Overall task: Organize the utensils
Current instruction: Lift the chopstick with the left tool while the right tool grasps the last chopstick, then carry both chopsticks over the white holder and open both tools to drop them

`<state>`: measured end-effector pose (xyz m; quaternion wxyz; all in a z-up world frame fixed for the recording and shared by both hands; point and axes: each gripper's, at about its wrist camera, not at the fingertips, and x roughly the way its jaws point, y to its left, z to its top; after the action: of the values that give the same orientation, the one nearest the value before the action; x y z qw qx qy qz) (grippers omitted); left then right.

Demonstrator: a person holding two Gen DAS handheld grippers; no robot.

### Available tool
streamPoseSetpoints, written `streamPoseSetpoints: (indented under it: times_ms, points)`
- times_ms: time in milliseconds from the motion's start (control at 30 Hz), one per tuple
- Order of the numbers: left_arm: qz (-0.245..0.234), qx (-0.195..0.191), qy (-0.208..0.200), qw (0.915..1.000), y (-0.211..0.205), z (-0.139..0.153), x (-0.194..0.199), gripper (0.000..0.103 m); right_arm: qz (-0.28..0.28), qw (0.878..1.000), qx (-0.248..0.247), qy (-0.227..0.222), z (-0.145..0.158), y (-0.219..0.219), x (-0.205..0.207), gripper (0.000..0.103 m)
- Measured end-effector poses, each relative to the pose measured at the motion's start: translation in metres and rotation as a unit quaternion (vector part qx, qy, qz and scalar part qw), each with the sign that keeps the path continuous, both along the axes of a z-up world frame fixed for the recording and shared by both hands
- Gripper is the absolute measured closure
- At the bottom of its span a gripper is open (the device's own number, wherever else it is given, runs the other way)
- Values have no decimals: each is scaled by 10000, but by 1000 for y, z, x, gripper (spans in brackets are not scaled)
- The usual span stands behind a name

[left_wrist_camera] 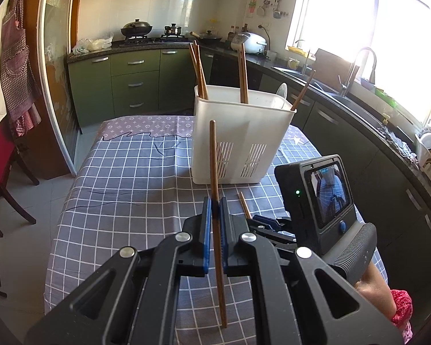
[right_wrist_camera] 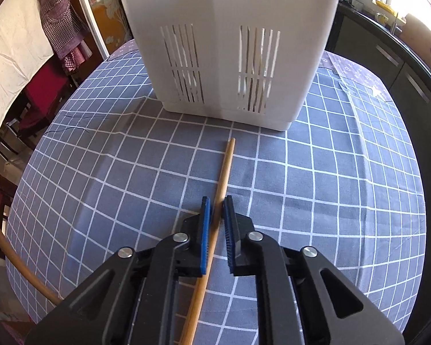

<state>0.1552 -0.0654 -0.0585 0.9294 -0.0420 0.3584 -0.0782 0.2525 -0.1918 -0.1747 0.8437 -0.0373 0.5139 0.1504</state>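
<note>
Left gripper [left_wrist_camera: 214, 201] pinches one chopstick [left_wrist_camera: 214, 161]; right gripper [right_wrist_camera: 217, 202] straddles another [right_wrist_camera: 225, 166].

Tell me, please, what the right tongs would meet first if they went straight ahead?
Probably the white utensil holder, at its slotted lower wall; the right tongs straddle a chopstick pointing there, though depth is unclear.

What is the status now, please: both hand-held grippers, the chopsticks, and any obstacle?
Left hand-held gripper shut on dark chopstick, lifted. Right hand-held gripper open around light chopstick on tablecloth. White holder ahead, nothing blocking.
</note>
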Motion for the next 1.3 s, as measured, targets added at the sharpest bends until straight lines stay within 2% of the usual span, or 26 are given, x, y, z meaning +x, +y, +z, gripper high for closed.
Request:
streamPoseSetpoints:
  times_ms: [133,267,400,533,700,1000,1300]
  points:
    - [-13,14,8,10000,0,0,-1,97,7,9999,148,5,2,-5,-3,96]
    - [-19,25,24,10000,-1,0,0,97,-5,9989,390,-251,26,-21,-13,96]
    - [-28,35,6,10000,-2,2,0,97,-26,9950,679,-730,65,-40,-33,96]
    - [-28,43,-22,10000,-1,2,-2,97,-70,9860,990,-1342,106,-58,-59,96]
    - [11,98,-68,9999,0,3,-4,97,-190,9741,1096,-1968,137,-79,-95,96]
    - [38,180,-138,9997,2,4,-12,97,-107,9609,1004,-2577,149,-99,-159,96]
    - [-37,153,-350,9993,0,11,-26,97,-159,9614,1081,-2524,146,-111,-170,96]
